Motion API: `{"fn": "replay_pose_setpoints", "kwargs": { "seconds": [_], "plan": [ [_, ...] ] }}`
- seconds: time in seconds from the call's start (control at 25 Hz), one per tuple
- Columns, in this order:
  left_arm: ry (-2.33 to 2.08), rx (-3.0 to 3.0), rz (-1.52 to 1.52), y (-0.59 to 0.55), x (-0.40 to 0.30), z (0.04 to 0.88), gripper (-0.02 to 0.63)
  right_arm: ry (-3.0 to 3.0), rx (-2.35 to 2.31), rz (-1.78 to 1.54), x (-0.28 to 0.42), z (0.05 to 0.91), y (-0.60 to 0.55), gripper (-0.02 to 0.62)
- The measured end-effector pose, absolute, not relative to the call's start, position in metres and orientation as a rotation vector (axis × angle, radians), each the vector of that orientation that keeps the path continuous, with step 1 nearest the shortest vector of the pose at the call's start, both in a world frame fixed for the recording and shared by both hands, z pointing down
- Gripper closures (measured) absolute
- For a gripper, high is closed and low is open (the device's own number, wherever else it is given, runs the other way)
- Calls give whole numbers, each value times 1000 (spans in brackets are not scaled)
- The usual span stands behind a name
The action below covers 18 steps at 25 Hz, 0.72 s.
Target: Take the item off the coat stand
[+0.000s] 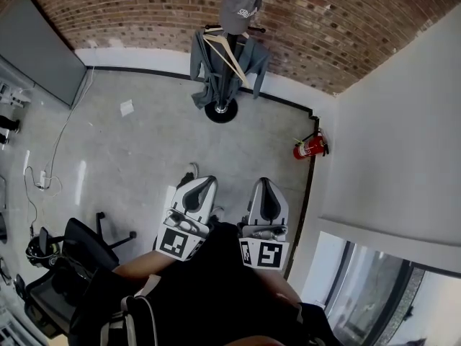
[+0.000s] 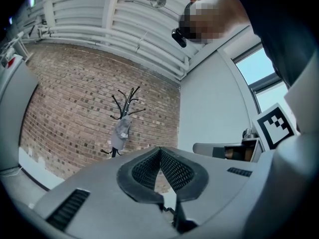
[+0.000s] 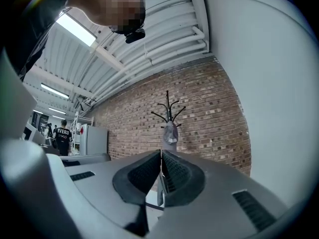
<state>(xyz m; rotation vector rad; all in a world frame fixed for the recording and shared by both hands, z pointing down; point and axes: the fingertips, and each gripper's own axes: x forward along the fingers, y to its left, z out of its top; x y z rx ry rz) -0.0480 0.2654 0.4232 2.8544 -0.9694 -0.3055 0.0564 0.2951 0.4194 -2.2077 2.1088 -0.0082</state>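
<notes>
We hold both grippers low and near us. The left gripper (image 1: pixel 202 185) and the right gripper (image 1: pixel 265 187) each have their jaws pressed together with nothing between them. Far ahead, well apart from both, the coat stand (image 1: pixel 221 111) rises against the brick wall (image 1: pixel 144 13). It has a grey cap (image 1: pixel 241 2) on top and a grey garment (image 1: pixel 205 71) on a wooden hanger (image 1: pixel 227 60) below. A red fire extinguisher (image 1: pixel 308 147) sits to the right.

Grey cap (image 1: pixel 241 2) with white lettering, hung atop black coat stand (image 1: pixel 221 111), top centre of frame, grey coat (image 1: pixel 216 74) on hanger (image 1: pixel 229 56) beneath
</notes>
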Motion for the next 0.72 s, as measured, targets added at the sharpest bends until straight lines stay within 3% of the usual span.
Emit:
{"fn": "replay_pose_setpoints", "kwargs": {
  "seconds": [0.72],
  "plan": [
    [-683,2901,-209,147,14,436,588,2066,-2276,-39,72,426,184,574]
  ]
}}
